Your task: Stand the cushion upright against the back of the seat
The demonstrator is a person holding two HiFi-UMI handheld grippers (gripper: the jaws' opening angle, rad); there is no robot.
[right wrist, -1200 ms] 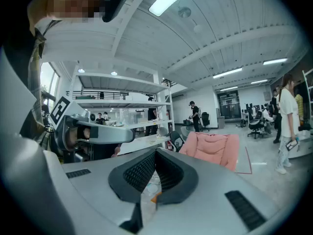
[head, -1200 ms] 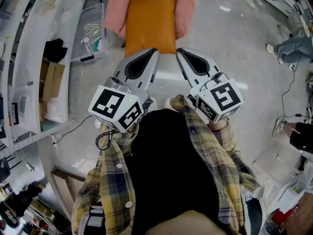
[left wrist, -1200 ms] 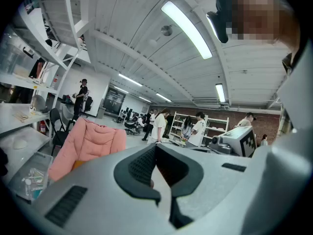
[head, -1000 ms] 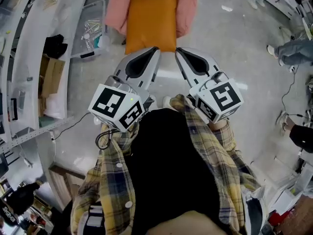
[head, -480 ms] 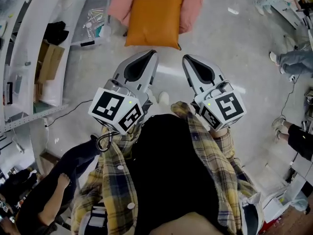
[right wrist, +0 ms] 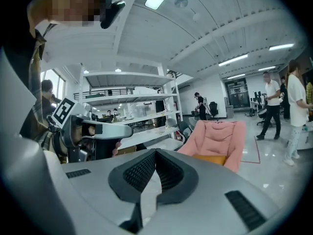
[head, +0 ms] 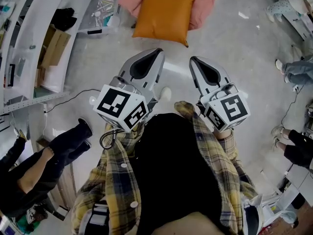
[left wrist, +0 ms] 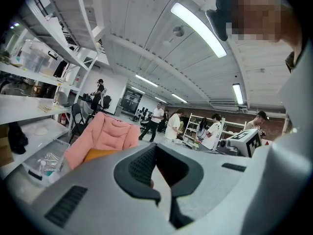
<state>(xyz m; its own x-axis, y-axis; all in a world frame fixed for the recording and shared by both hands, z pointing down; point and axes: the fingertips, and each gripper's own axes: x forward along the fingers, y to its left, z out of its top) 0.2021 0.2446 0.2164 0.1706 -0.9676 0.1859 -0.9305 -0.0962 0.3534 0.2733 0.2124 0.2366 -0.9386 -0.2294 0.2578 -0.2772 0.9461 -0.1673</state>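
The orange cushion (head: 164,11) lies flat on the pink seat (head: 209,4) at the top centre of the head view, not yet stood up. The left gripper (head: 155,54) and right gripper (head: 194,62) hang side by side mid-frame, well short of it. Both have their jaws clenched on nothing, likely because they are too far away to grasp it.

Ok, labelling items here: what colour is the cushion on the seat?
The cushion is orange; the head view shows it best.

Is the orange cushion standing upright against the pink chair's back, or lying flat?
Lying flat: the orange cushion rests on the seat of the pink chair, front edge overhanging.
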